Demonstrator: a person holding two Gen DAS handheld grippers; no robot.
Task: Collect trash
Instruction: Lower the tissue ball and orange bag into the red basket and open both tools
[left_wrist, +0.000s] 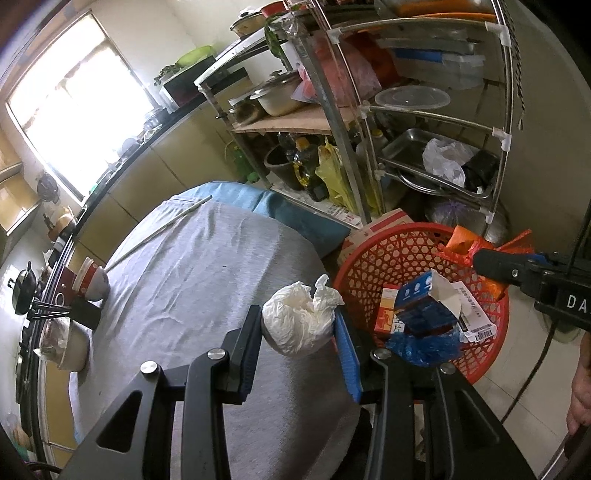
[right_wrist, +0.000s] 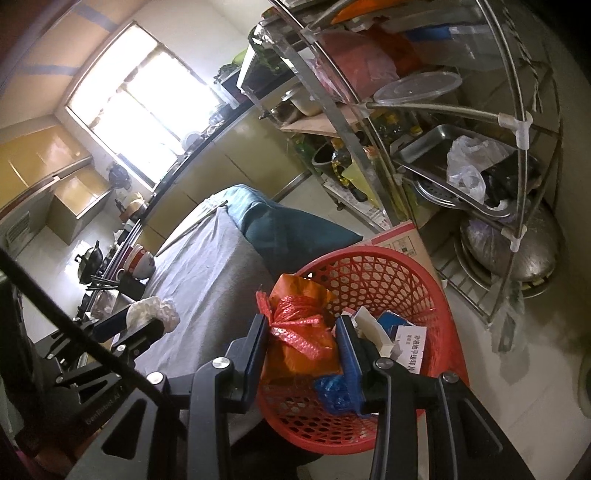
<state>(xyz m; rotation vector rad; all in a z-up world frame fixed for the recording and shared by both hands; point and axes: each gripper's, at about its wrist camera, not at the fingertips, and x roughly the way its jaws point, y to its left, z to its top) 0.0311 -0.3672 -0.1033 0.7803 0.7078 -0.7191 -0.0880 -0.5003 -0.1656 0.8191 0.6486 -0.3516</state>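
Note:
My left gripper (left_wrist: 300, 332) is shut on a crumpled white paper wad (left_wrist: 301, 317), held over the edge of the grey-clothed table (left_wrist: 207, 266), just left of the red mesh basket (left_wrist: 369, 251). My right gripper (right_wrist: 303, 339) is shut on an orange bag wrapped in red netting (right_wrist: 299, 325) and hangs above the red basket (right_wrist: 369, 254). The basket holds small cartons (left_wrist: 417, 306), a blue plastic bag (left_wrist: 424, 347) and a printed label. The left wrist view shows the right gripper (left_wrist: 480, 260) with the orange bag (left_wrist: 461, 240). The left gripper (right_wrist: 136, 321) and its wad (right_wrist: 151, 310) appear at the left of the right wrist view.
Bowls and paper cups (left_wrist: 88, 284) stand at the table's left edge, and a long thin stick (left_wrist: 166, 229) lies on the cloth. A metal rack (left_wrist: 424, 118) with trays and pots stands behind the basket, beside a cardboard box (left_wrist: 380, 225). A person's hand (left_wrist: 581, 387) is at the right edge.

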